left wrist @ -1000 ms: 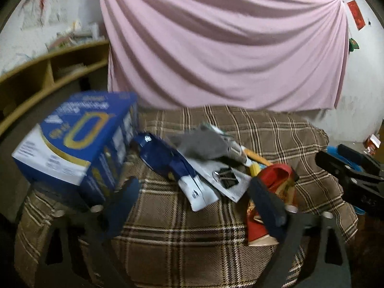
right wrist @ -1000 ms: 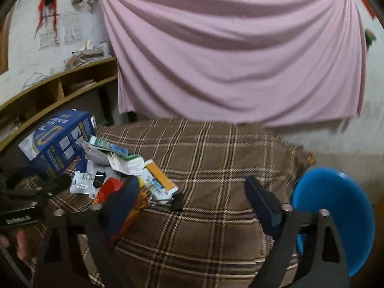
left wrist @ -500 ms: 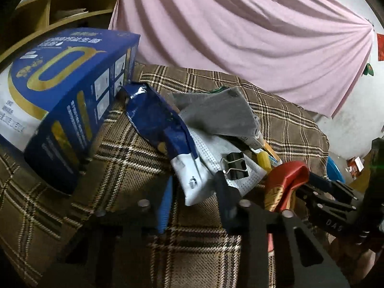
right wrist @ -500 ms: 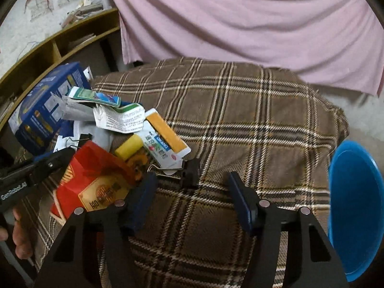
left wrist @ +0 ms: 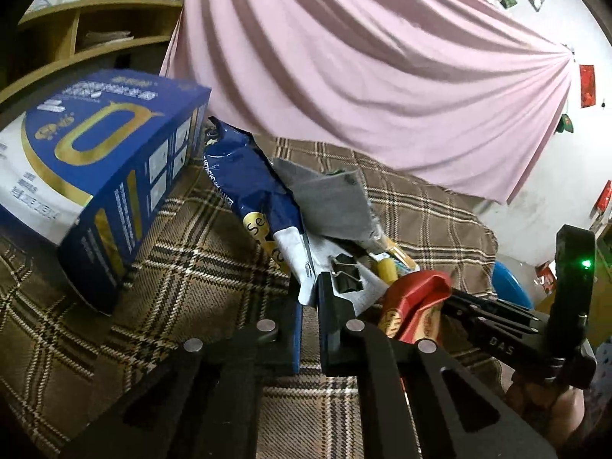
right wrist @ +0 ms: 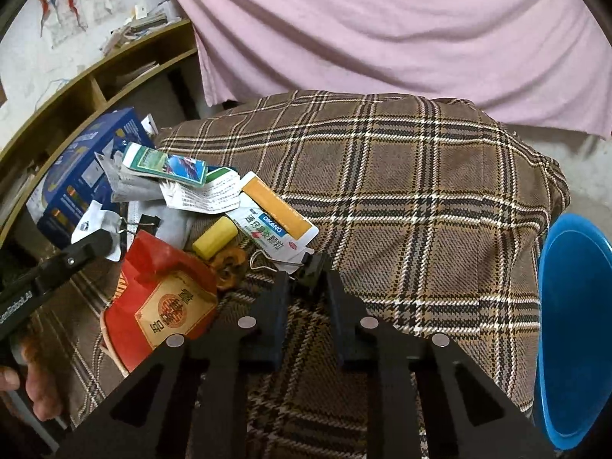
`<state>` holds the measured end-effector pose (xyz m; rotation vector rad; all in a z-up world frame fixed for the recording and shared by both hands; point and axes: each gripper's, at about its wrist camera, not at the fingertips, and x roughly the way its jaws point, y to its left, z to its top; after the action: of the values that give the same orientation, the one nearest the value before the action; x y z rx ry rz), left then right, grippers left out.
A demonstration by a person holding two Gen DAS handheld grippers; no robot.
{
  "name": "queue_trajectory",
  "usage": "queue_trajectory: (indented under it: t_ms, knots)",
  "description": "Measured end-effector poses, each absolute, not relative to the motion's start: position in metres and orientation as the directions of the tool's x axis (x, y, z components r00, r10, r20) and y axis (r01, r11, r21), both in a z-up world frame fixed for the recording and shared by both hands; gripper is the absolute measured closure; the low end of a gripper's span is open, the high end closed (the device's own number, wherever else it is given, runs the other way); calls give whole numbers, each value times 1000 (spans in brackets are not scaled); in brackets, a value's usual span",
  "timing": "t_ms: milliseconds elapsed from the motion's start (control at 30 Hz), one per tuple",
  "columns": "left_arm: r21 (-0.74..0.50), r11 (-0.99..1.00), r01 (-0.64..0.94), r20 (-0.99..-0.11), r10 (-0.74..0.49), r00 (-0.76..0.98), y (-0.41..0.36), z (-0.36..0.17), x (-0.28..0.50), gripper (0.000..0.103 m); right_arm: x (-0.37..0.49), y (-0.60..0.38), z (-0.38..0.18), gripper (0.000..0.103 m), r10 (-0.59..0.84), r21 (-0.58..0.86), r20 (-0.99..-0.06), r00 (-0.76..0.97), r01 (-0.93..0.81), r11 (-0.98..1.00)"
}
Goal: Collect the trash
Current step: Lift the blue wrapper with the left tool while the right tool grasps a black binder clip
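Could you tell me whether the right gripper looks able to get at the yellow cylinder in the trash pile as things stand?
Probably not at once: the right gripper is shut on a small black binder clip. The yellow cylinder lies uncovered just left of it, beside the red packet, so the approach looks free once the gripper lets go.

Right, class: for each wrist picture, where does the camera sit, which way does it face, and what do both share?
Left wrist: on the left gripper, looking along jaws shut on a blue-and-white foil pouch; right gripper visible at right.
Right wrist: on the right gripper, looking along jaws shut on a small black binder clip; left gripper visible at left.
Shared: red paper bag, brown plaid cloth.
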<state>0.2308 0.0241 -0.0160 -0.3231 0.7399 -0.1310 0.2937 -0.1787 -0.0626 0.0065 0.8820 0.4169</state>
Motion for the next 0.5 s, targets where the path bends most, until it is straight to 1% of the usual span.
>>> queue_trajectory:
  t_ms: [133,233,300,433,467,500]
  knots:
    - [-309,951,10,-618,-209,758,22,-6,215,99,282,-185,-57,87,361,183,-724,587,-341,922]
    - [-280,959,34,-565,-193,802,14,4,197,99,268,-193,-50,87,362,189,-690,627,-326,926]
    - [-246,968,54,-519,-179,836,4,9,189,99,258,-197,-44,88,361,189,-655,664,-318,929]
    - [-151,983,104,-435,-160,886,-21,21,170,99,239,-208,-29,90,365,195,-551,751,-309,931]
    - [-129,985,116,-425,-161,891,-28,23,167,99,235,-211,-27,91,362,194,-533,764,-306,932]
    - [-114,986,123,-423,-160,892,-37,23,169,99,233,-211,-25,96,365,198,-520,772,-307,931]
